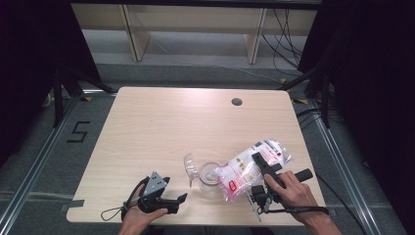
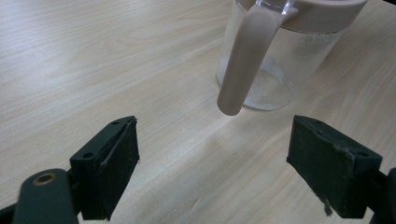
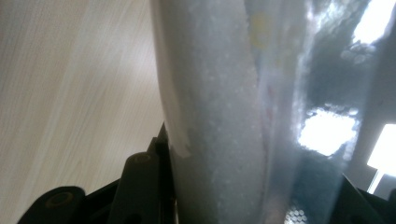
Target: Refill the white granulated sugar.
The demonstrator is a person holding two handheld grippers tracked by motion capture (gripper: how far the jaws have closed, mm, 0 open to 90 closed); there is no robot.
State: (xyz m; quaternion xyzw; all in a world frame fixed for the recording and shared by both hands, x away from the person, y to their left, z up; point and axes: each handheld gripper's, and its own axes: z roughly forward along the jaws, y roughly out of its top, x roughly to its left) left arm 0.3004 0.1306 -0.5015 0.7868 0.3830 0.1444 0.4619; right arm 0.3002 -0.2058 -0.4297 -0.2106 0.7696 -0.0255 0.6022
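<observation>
At about five o'clock on the table [image 1: 147, 117], my right gripper [image 1: 259, 172] clamps the white granule bag [image 1: 244, 169], tilted over the jar [image 1: 210, 174] at its nine o'clock so contents pour in; my left gripper [image 1: 169, 198] waits with jaws apart.

Clear jar [image 2: 275, 70] with beige lid, white bag [image 1: 247, 169] (red label), pale woodgrain table [image 1: 161, 122].
</observation>
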